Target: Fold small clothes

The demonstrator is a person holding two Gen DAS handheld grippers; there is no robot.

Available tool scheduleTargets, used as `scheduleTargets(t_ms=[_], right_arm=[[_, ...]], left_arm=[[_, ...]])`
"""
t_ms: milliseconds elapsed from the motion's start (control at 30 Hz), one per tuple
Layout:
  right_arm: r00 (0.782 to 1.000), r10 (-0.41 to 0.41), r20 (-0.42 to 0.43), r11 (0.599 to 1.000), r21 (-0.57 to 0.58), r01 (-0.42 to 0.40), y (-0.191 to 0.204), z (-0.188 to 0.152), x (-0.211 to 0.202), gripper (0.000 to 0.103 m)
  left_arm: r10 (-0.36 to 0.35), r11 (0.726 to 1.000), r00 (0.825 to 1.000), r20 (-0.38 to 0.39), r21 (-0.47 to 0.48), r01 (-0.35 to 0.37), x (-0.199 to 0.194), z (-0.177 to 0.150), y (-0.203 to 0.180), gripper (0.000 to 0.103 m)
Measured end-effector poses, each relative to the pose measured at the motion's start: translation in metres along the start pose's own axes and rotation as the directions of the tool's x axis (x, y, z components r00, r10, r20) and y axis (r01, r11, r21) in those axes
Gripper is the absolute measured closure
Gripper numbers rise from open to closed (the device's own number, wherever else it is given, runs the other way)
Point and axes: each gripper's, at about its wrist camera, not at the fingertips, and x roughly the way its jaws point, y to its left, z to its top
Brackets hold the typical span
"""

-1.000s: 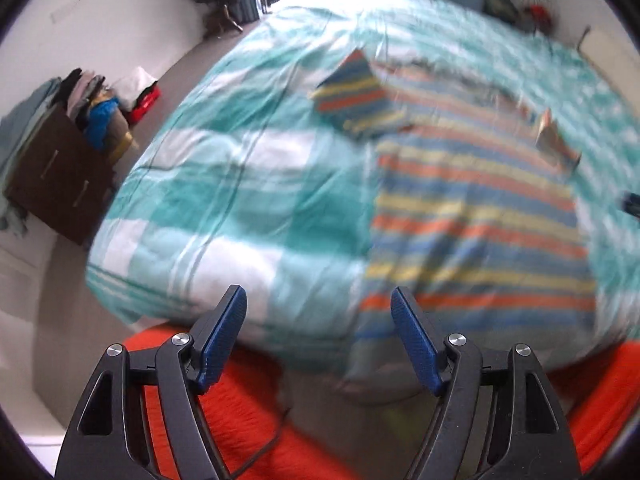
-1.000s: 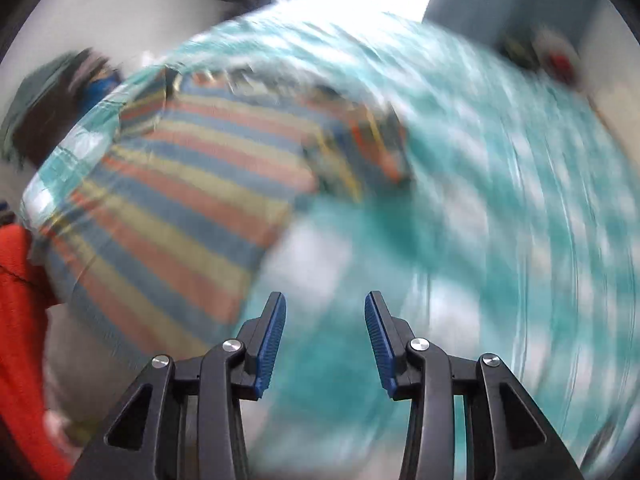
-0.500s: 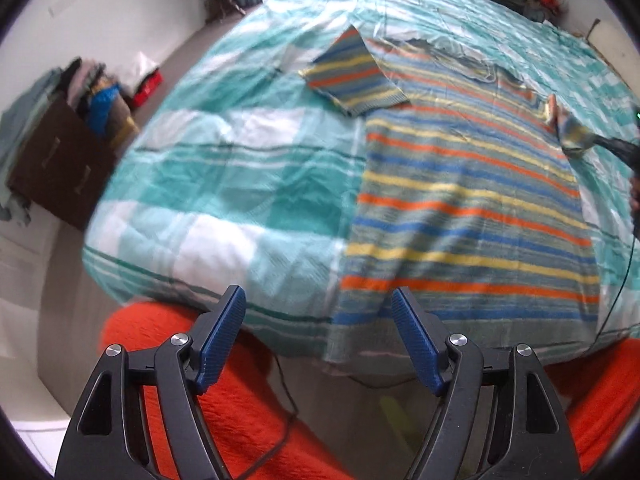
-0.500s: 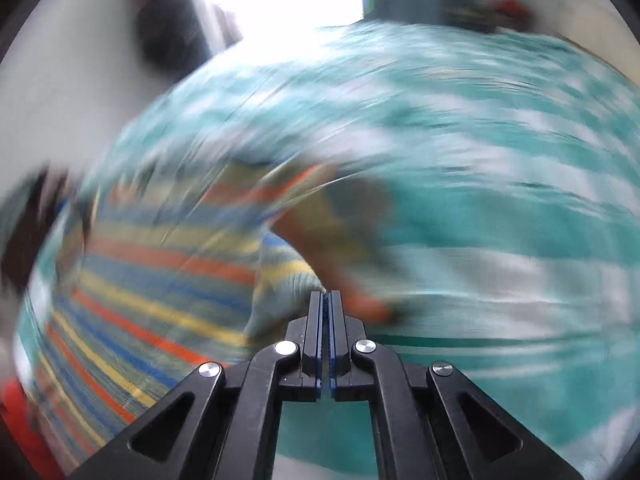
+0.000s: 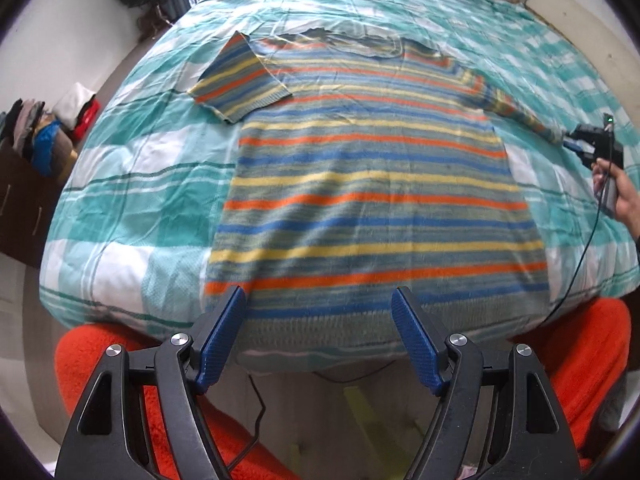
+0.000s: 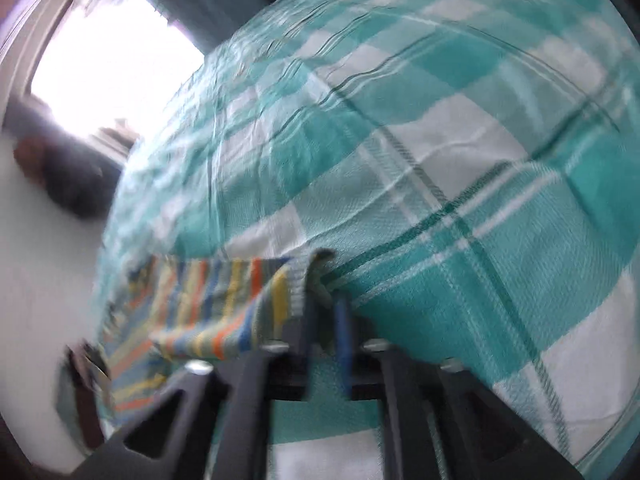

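A striped sweater in grey, orange, yellow and blue lies flat on the bed, hem toward me. Its left sleeve is folded short across the shoulder. My left gripper is open and empty, just above the hem at the bed's near edge. My right gripper is shut on the cuff of the right sleeve and holds it stretched out sideways. It also shows in the left wrist view at the far right, pulling the sleeve out over the bedspread.
The teal and white checked bedspread covers the bed. Orange fabric lies below the near edge. A dark cabinet with piled clothes stands at the left. A cable hangs from the right gripper. A bright window is behind.
My right gripper closed on the right sleeve's cuff and pulled it outward to the right, straightening the sleeve. My left gripper moved in toward the hem, still open.
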Motion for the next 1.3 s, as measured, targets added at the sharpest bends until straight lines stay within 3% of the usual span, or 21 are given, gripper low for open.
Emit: scheduleTargets(t_ms=[133, 233, 300, 333, 367, 433, 467, 500, 533, 567, 600, 633, 733, 833, 900, 933, 1067, 1133, 1233, 1267, 1300], right_arm=[[0.996, 0.045, 0.071, 0.999, 0.002, -0.045, -0.007, -0.025, -0.039, 0.066], [0.997, 0.078, 0.005, 0.989, -0.130, -0.077, 0.004, -0.045, -0.038, 0.066], [0.997, 0.076, 0.000, 0.986, -0.147, -0.076, 0.008, -0.041, -0.027, 0.066], [0.997, 0.078, 0.016, 0.988, -0.132, -0.076, 0.006, -0.035, -0.026, 0.062], [0.995, 0.087, 0.038, 0.991, -0.101, -0.083, 0.003, -0.026, -0.022, 0.049], [0.996, 0.089, 0.020, 0.996, -0.010, -0.089, -0.006, 0.000, -0.001, 0.045], [0.996, 0.093, -0.005, 0.996, 0.009, -0.093, -0.009, 0.006, 0.007, 0.053], [0.991, 0.117, -0.064, 0.993, 0.021, -0.116, -0.008, 0.014, 0.023, 0.082], [0.981, 0.133, -0.138, 0.991, 0.016, -0.132, -0.006, 0.017, 0.036, 0.101], [0.973, 0.077, -0.219, 0.995, -0.047, -0.089, 0.003, 0.019, 0.051, 0.100], [0.978, 0.008, -0.210, 0.990, -0.135, -0.037, 0.015, 0.021, 0.051, 0.100], [0.987, -0.012, -0.161, 0.979, -0.202, -0.021, 0.027, 0.024, 0.042, 0.100], [0.999, -0.032, 0.000, 0.970, -0.240, 0.031, 0.036, 0.039, 0.017, 0.100], [0.998, -0.067, 0.018, 0.975, -0.210, 0.069, 0.030, 0.045, 0.028, 0.097], [0.998, -0.056, -0.026, 0.985, -0.164, 0.051, 0.022, 0.042, 0.044, 0.074], [0.997, -0.072, -0.033, 0.985, -0.158, 0.065, 0.019, 0.040, 0.047, 0.071], [0.996, -0.017, 0.087, 0.996, -0.082, 0.024, 0.001, 0.028, 0.006, 0.053], [0.990, 0.022, 0.137, 1.000, -0.025, -0.018, -0.011, 0.015, -0.019, 0.053], [0.979, 0.195, 0.062, 0.978, 0.061, -0.199, -0.024, -0.019, -0.030, 0.056], [0.962, 0.272, -0.024, 0.959, 0.091, -0.268, -0.024, -0.034, -0.017, 0.065], [0.954, 0.293, -0.067, 0.953, 0.101, -0.286, -0.022, -0.042, -0.008, 0.072]], left_arm=[[-0.004, 0.999, 1.000, -0.019, -0.033, 0.004, 0.004, -0.006, 0.006, 0.026], [-0.028, 0.998, 0.999, -0.041, -0.054, 0.026, 0.012, -0.005, 0.007, 0.026], [-0.022, 0.999, 0.999, -0.041, -0.045, 0.020, 0.012, -0.004, 0.004, 0.026], [-0.011, 0.999, 0.999, -0.034, -0.035, 0.009, 0.011, -0.003, 0.001, 0.026], [-0.003, 1.000, 1.000, -0.028, -0.031, 0.002, 0.009, -0.002, 0.000, 0.026], [0.000, 0.999, 1.000, -0.020, -0.035, -0.001, 0.008, -0.003, -0.001, 0.026], [-0.001, 0.999, 1.000, -0.023, -0.041, 0.000, 0.009, -0.003, -0.001, 0.026], [-0.001, 0.999, 1.000, -0.029, -0.049, 0.000, 0.010, -0.004, 0.000, 0.026], [0.002, 0.998, 0.999, -0.040, -0.059, -0.004, 0.013, -0.005, 0.001, 0.026], [0.007, 0.998, 0.999, -0.050, -0.069, -0.010, 0.015, -0.006, 0.003, 0.026], [0.009, 0.997, 0.998, -0.056, -0.078, -0.013, 0.017, -0.007, 0.004, 0.026], [0.011, 0.996, 0.998, -0.063, -0.090, -0.016, 0.019, -0.010, 0.006, 0.026], [-0.004, 0.994, 0.996, -0.094, -0.109, -0.006, 0.029, -0.012, 0.008, 0.026], [-0.009, 0.995, 0.995, -0.104, -0.096, -0.002, 0.033, -0.011, 0.001, 0.026], [-0.007, 0.997, 0.996, -0.093, -0.080, -0.001, 0.031, -0.010, -0.003, 0.026], [-0.006, 0.997, 0.996, -0.087, -0.075, -0.001, 0.029, -0.010, -0.005, 0.026], [0.002, 0.998, 0.997, -0.082, -0.066, -0.008, 0.027, -0.014, -0.004, 0.026], [-0.005, 0.997, 0.996, -0.085, -0.074, -0.002, 0.028, -0.015, -0.003, 0.026], [-0.031, 0.997, 0.996, -0.089, -0.079, 0.024, 0.030, -0.012, -0.007, 0.026], [-0.037, 0.997, 0.995, -0.089, -0.075, 0.031, 0.031, -0.011, -0.009, 0.026], [-0.042, 0.997, 0.995, -0.088, -0.065, 0.036, 0.031, -0.009, -0.013, 0.026]])
